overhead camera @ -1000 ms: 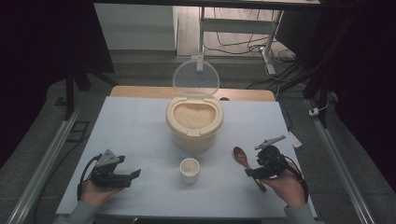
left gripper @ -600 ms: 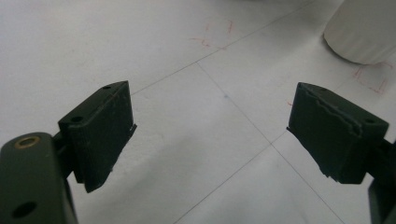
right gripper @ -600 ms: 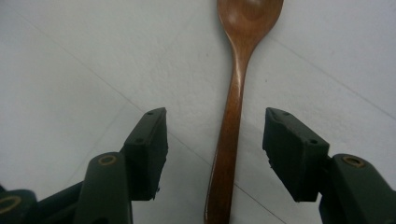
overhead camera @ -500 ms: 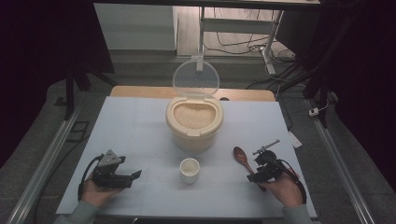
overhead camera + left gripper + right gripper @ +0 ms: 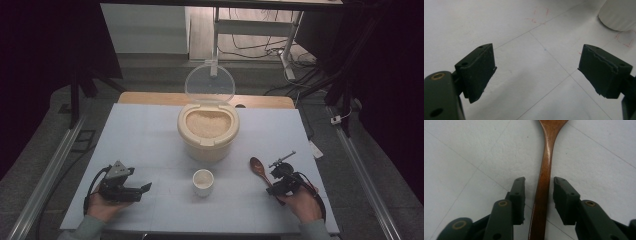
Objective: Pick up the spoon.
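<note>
Spoon [image 5: 545,165] bowl cut off above, handle between the right gripper's [image 5: 539,195] closing fingers [image 5: 564,197].

Spoon [image 5: 546,165]: glossy reddish-brown wood. Table [image 5: 145,135]: pale blue-white, ruled with thin grey lines and faint red marks. Container [image 5: 207,142]: cream, with a clear lid [image 5: 210,82], filled with off-white rice [image 5: 207,122]. Cup [image 5: 203,182]: white. Both grippers [image 5: 142,189] [image 5: 539,195]: black.

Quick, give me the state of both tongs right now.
Left tongs: open, nothing between them, just above the table.
Right tongs: have just been closing around the wooden spoon handle, pads not yet pressing on it.
</note>
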Demonstrator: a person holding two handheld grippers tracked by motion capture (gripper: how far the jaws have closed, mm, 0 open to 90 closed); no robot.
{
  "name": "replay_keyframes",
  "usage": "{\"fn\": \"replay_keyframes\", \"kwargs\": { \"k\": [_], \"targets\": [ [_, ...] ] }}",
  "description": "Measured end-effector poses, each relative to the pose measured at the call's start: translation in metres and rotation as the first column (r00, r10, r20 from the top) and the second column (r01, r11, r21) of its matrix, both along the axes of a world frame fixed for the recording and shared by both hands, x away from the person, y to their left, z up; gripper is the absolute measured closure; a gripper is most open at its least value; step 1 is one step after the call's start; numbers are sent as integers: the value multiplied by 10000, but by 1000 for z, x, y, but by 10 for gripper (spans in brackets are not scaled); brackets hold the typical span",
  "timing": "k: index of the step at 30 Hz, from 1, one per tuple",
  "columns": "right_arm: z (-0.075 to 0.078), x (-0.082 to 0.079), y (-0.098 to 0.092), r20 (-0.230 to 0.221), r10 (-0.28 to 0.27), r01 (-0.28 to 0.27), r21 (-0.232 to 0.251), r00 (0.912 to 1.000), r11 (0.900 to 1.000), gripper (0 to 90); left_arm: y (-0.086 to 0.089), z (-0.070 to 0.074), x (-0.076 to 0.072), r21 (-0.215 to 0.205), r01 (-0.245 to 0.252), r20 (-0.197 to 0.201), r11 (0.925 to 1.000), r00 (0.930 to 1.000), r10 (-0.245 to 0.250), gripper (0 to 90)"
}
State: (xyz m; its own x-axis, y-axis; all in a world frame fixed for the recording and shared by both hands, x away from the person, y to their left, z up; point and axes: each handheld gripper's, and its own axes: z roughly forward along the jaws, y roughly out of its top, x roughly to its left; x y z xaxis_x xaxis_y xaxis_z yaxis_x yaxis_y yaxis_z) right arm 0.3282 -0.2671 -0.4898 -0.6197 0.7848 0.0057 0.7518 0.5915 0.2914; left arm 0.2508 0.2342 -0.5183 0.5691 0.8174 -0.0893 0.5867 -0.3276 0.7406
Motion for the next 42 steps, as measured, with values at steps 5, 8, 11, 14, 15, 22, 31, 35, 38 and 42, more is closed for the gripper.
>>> {"fn": "replay_keyframes", "kwargs": {
  "k": [5,8,11,14,15,22,31,35,38,42],
  "targets": [
    [-1,-1,3,211,-54,61,-342,9998,9994,691,0,0,0,14,11,-2,10000,10000,-11,134],
    [-2,-1,8,318,-73,94,-638,9995,9979,731,-1,-1,0,60,28,-17,10000,10000,-27,133],
    [-2,-1,9,273,-55,75,-714,9996,9974,766,-1,-1,0,92,31,-14,10000,10000,-31,133],
    [-2,0,8,264,-178,193,-570,9995,9982,784,-2,-1,0,119,34,-17,9999,10000,-33,133],
    [-2,0,8,293,-199,216,-585,9994,9981,787,-2,-1,0,131,42,-17,9999,10000,-42,133],
    [-1,-1,9,346,-3,25,-635,9994,9980,792,-2,-1,0,182,37,-20,9998,10000,-36,133],
    [2,-1,-2,296,8,-8,24,9996,10000,792,-2,-2,0,233,-3,-64,9997,10000,5,133],
    [7,-2,-6,499,-5,-4,179,9988,9998,793,-2,-2,0,240,-12,-57,9997,10000,13,133],
    [11,-3,-8,647,-11,-12,350,9979,9994,792,-1,-3,1,247,-9,-71,9997,10000,11,132],
    [15,-4,-10,841,27,-76,574,9965,9983,792,-1,-3,1,249,-16,-57,9997,10000,18,132]
  ]
}}
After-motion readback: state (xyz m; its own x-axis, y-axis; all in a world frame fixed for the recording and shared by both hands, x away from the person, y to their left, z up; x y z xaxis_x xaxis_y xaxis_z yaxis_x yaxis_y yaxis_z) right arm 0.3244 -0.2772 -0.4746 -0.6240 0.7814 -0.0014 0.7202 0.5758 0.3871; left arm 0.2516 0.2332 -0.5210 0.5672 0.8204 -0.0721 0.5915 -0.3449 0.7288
